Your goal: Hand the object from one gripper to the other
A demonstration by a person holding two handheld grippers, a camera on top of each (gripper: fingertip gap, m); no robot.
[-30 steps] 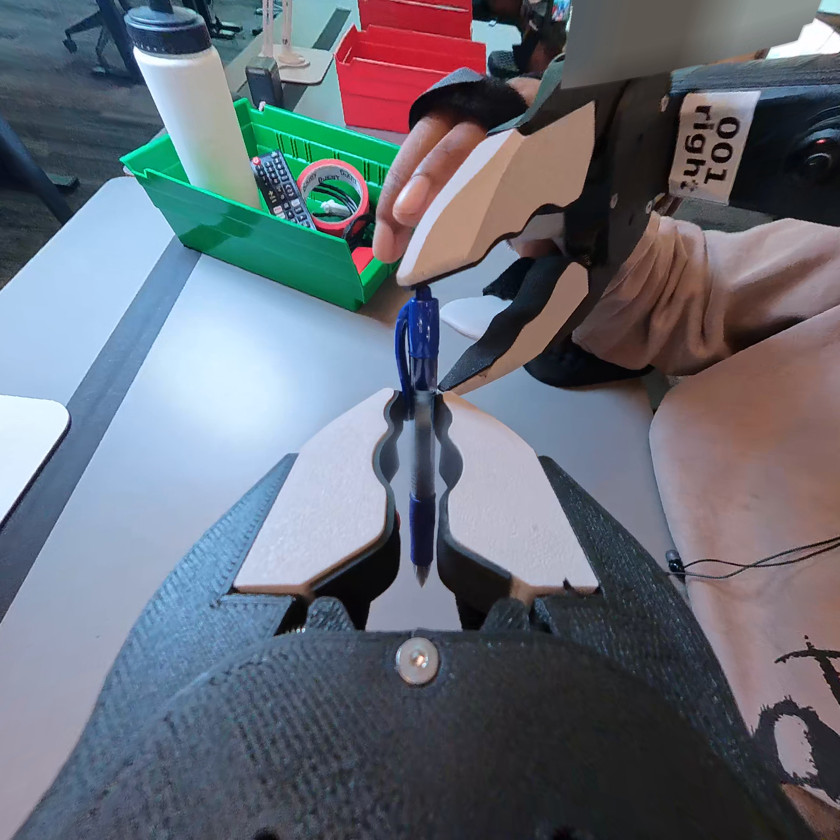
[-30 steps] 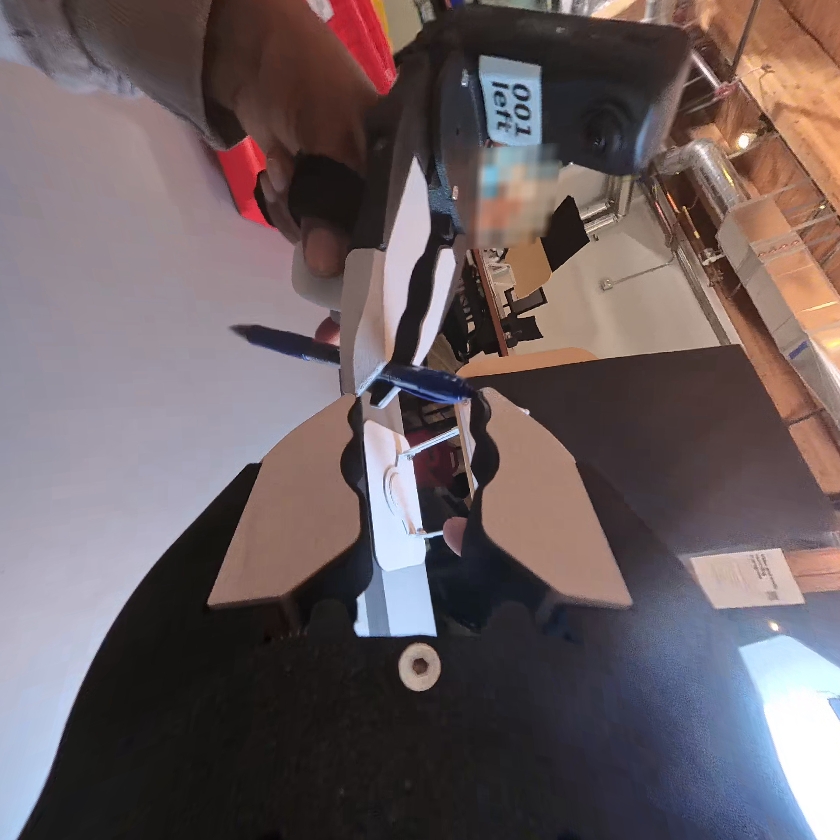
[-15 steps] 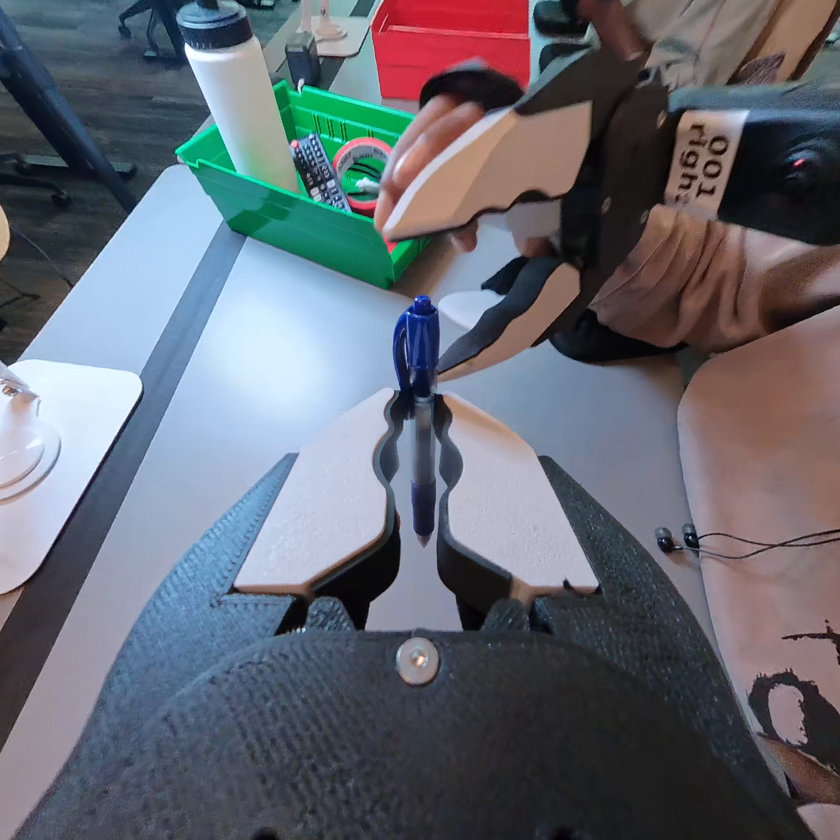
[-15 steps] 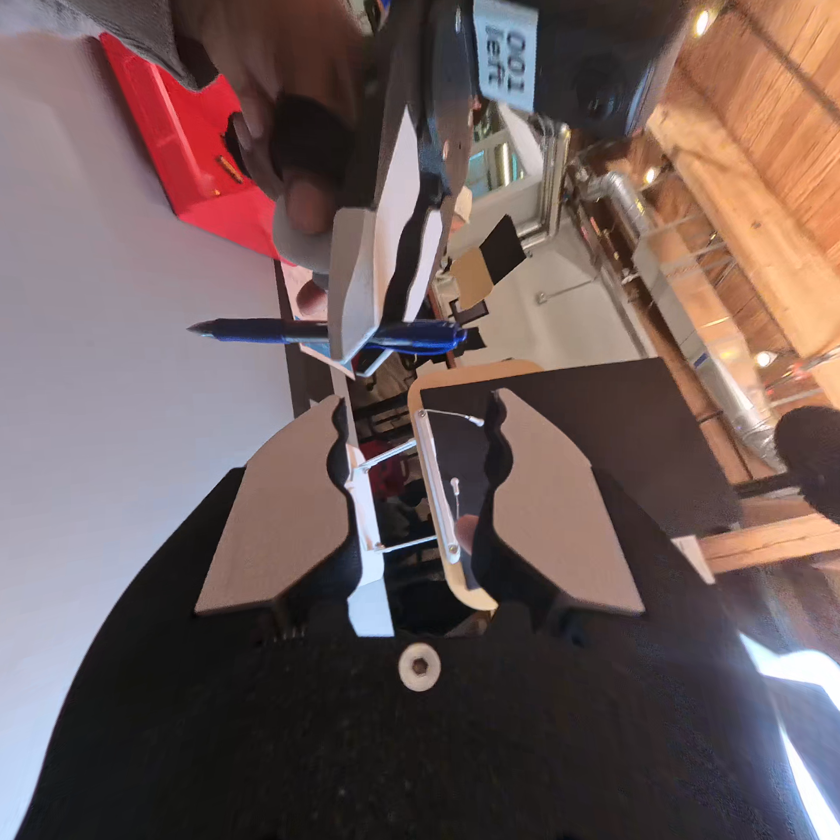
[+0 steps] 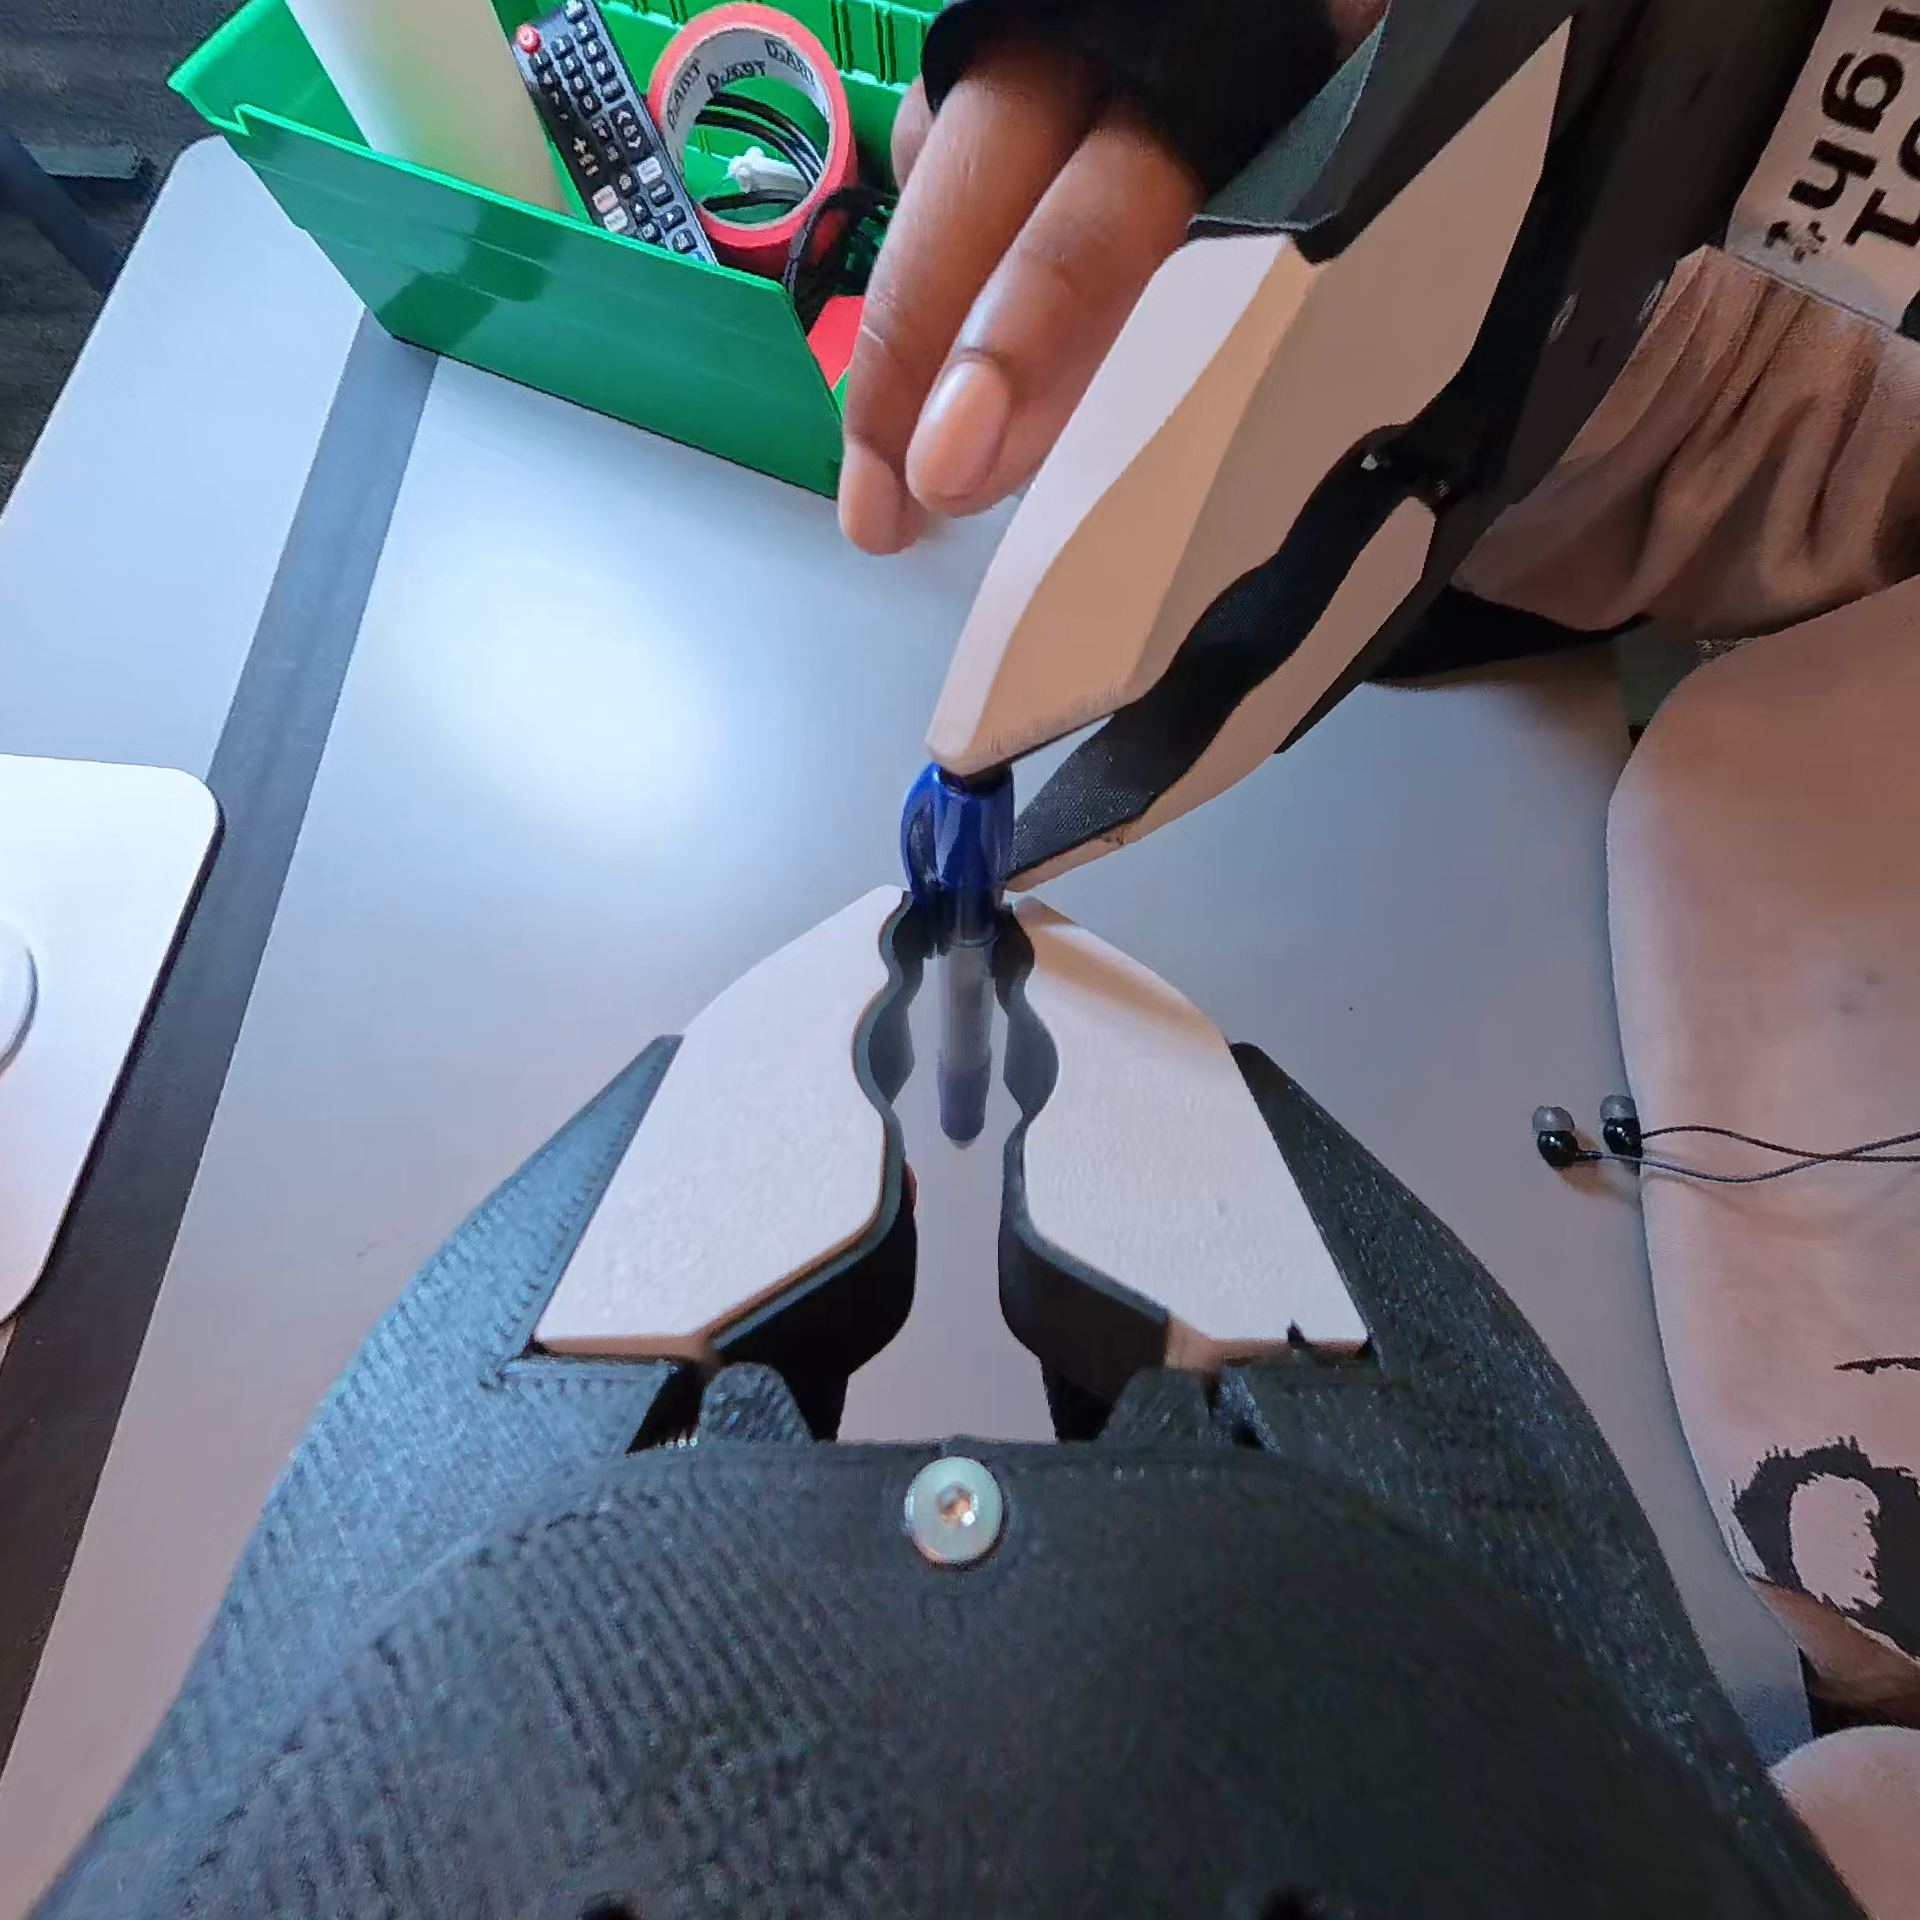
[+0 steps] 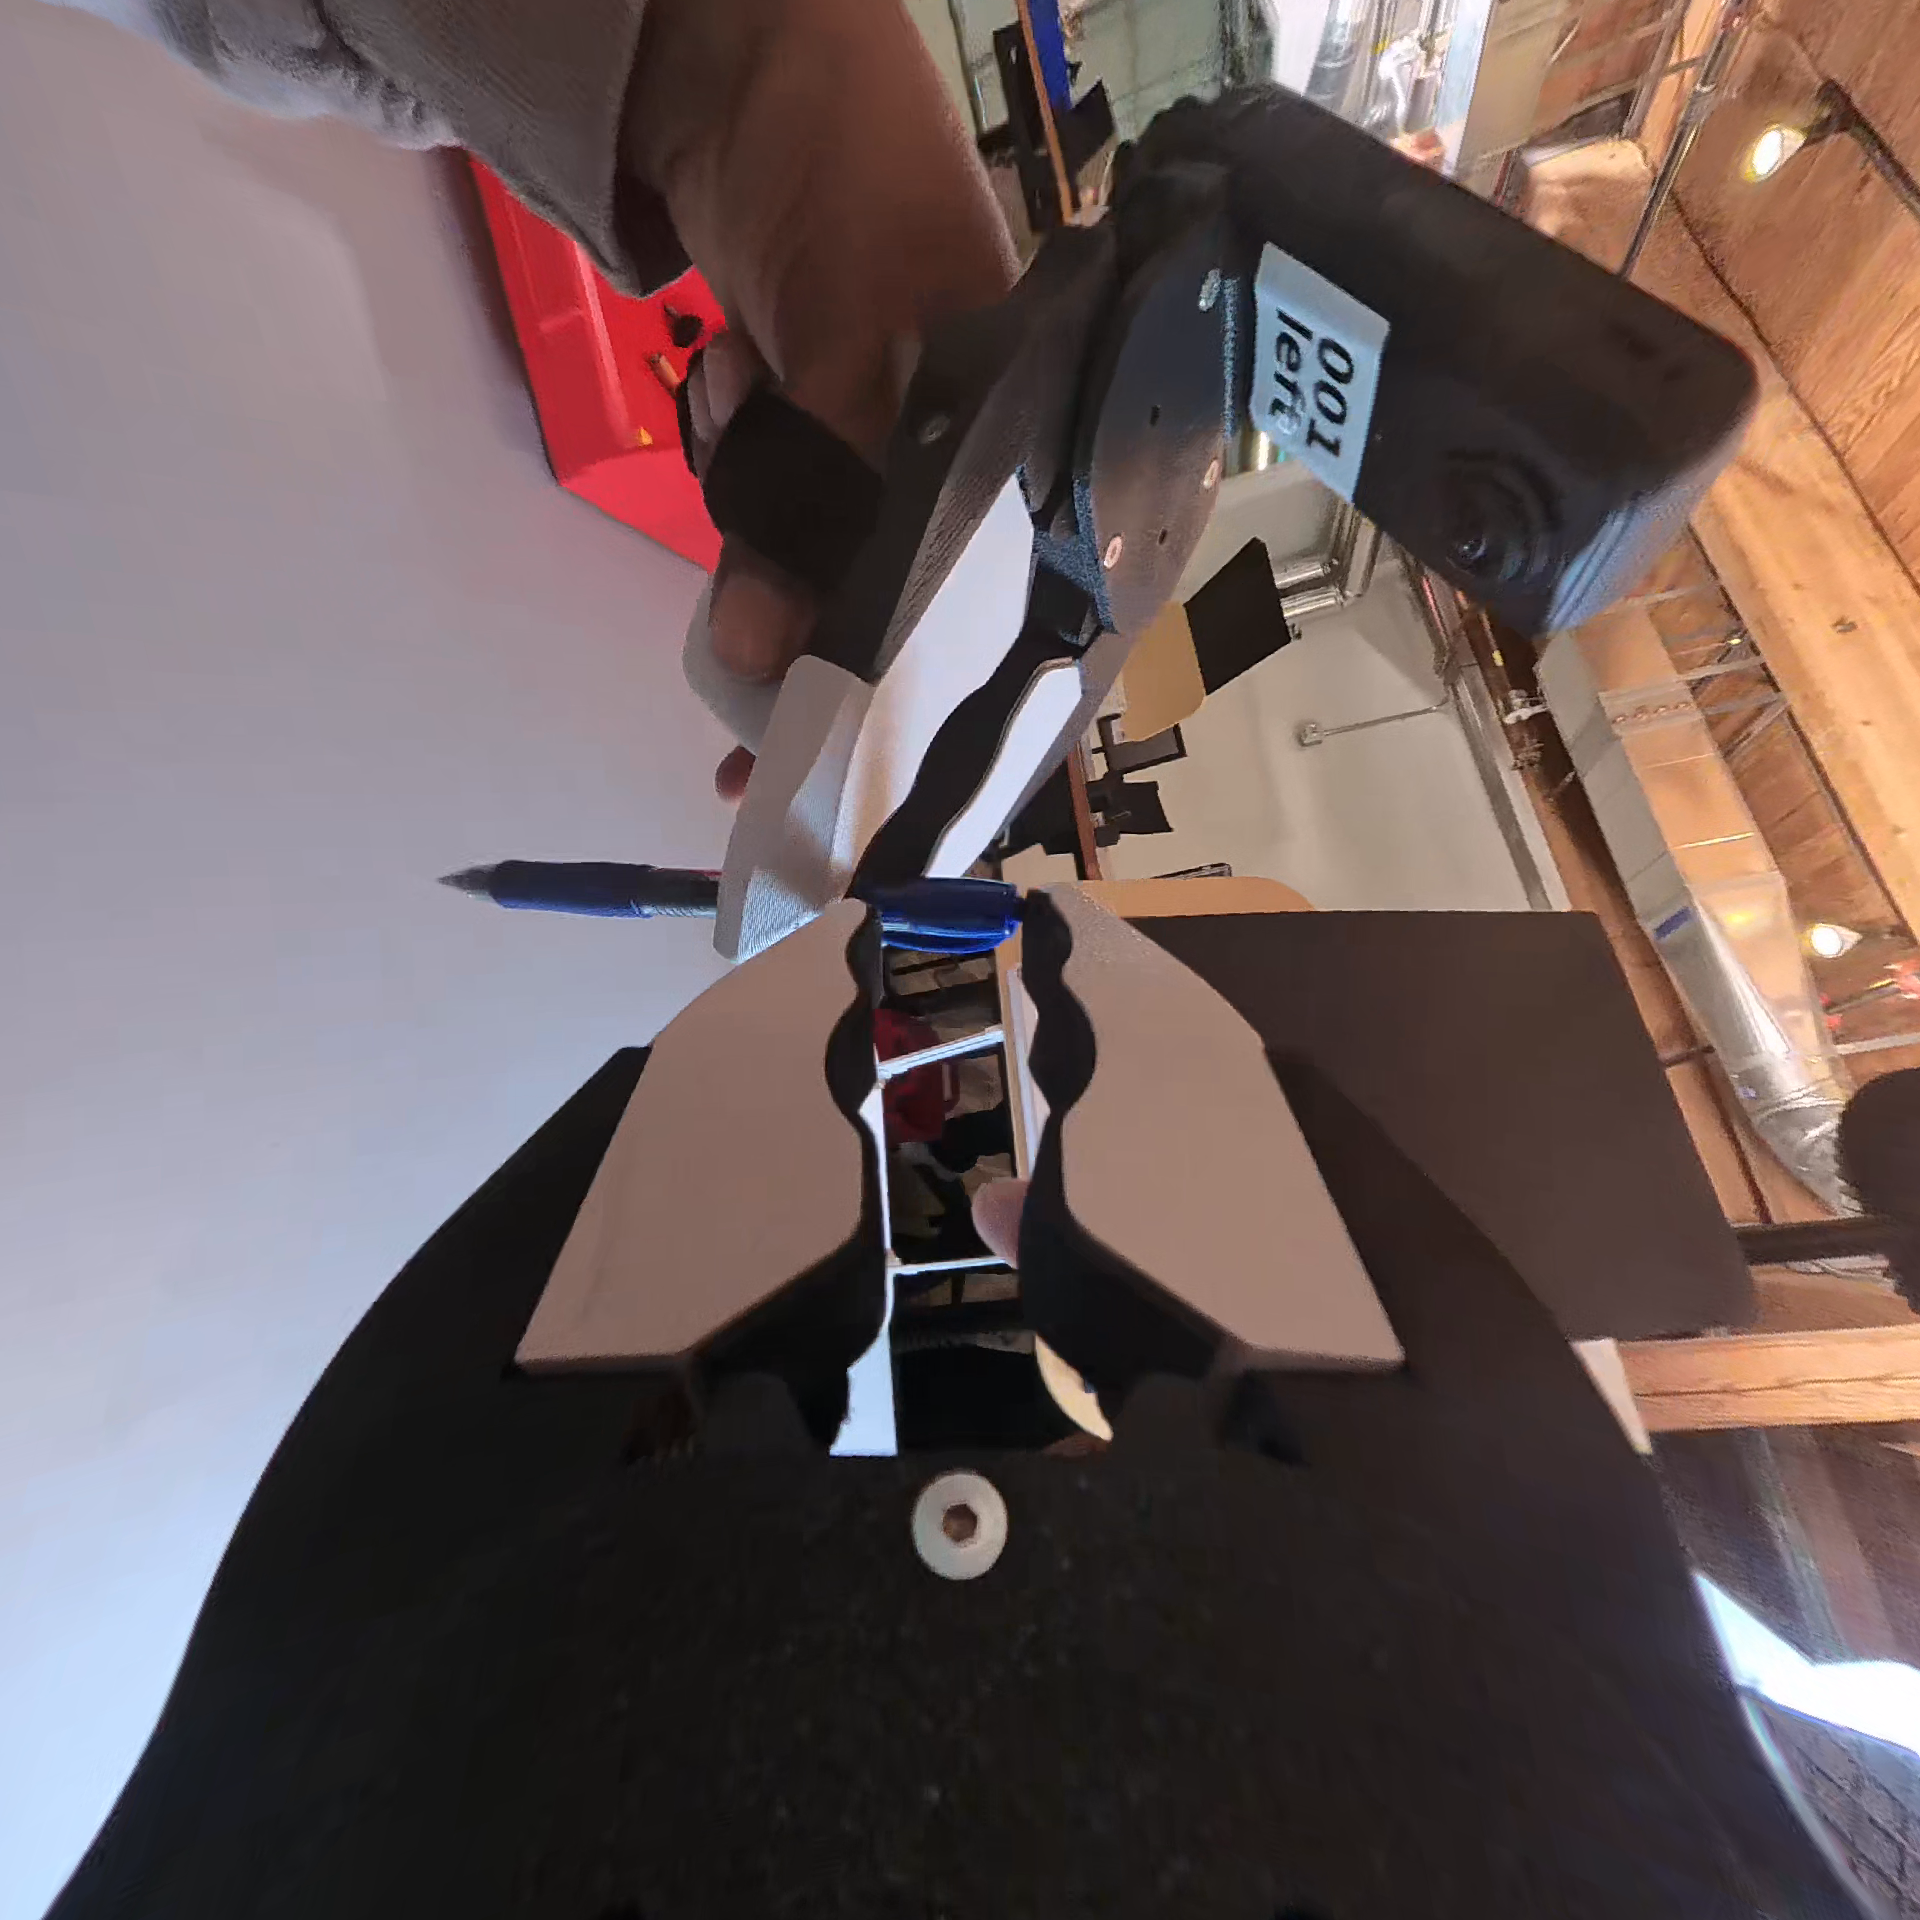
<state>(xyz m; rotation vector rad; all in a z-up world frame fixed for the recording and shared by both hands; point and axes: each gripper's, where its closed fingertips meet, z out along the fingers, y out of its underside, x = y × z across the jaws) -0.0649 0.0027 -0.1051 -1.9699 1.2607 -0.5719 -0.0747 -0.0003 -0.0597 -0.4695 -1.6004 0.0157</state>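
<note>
A blue pen [image 5: 961, 1018] stands upright between the fingers of my left gripper [image 5: 956, 904], which is shut on its clear barrel, cap end pointing away. My right gripper [image 5: 992, 821] comes in from the upper right. One fingertip rests on top of the blue cap and the other beside it. In the right wrist view the pen [image 6: 592, 891] lies crosswise, its tip to the left. Its cap sits right at the tips of my right gripper [image 6: 951, 914], whose jaws stand partly apart. The left gripper [image 6: 831, 883] holds the pen from above there.
A green bin [image 5: 582, 301] at the back holds a remote [image 5: 603, 135], a red tape roll [image 5: 758, 125] and a white bottle [image 5: 436, 104]. Earbuds [image 5: 1579, 1132] lie on the grey table [image 5: 520, 727]. A white pad [image 5: 83, 987] is at the left, a red bin [image 6: 592, 395] farther back. The grippers' ends are close to 4 cm from one another.
My right gripper has come back down onto the pen's cap end and its jaws have narrowed. My left gripper still holds the pen and has tilted closer to the table.
</note>
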